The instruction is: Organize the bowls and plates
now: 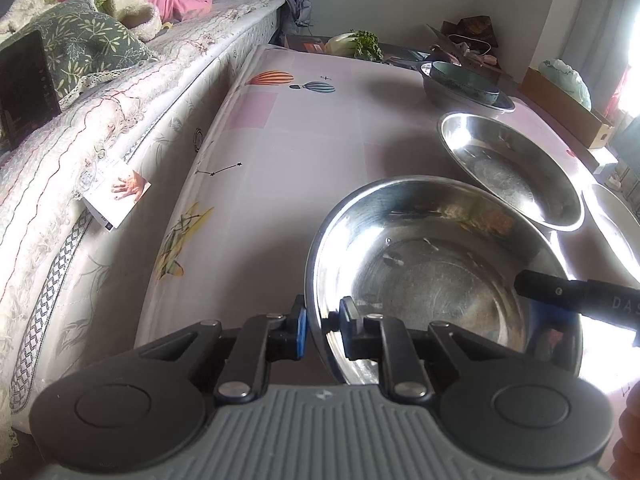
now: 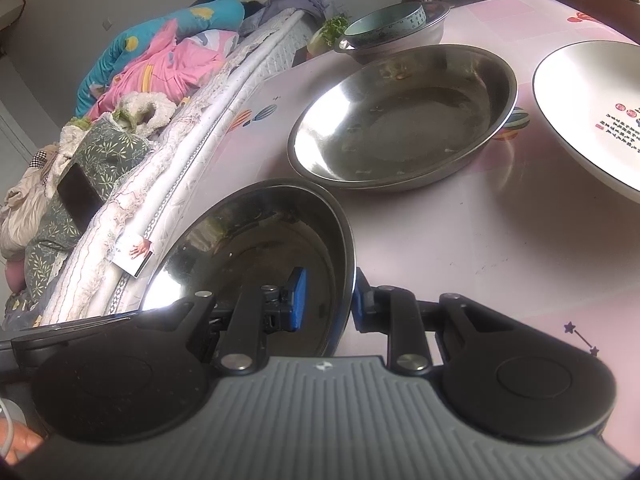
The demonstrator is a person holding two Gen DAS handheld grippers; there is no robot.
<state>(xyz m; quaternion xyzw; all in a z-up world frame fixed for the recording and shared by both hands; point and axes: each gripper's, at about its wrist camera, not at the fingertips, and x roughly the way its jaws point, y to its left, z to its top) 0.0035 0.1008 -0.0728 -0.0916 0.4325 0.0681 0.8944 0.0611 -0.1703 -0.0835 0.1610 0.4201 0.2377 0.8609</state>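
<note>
Left gripper clamped on near steel bowl rim | right gripper pinching opposite rim, bowl tilted above table | risk: thin slick rim slips, bowl drops onto second steel bowl.

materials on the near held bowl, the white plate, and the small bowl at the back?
Near steel bowl: looks like polished stainless steel, with mirror reflections and glare.
White plate: probably glazed ceramic or melamine; glossy white, dark rim line, printed red text.
Teal bowl: likely glazed ceramic, matte-looking teal with a patterned band.
</note>
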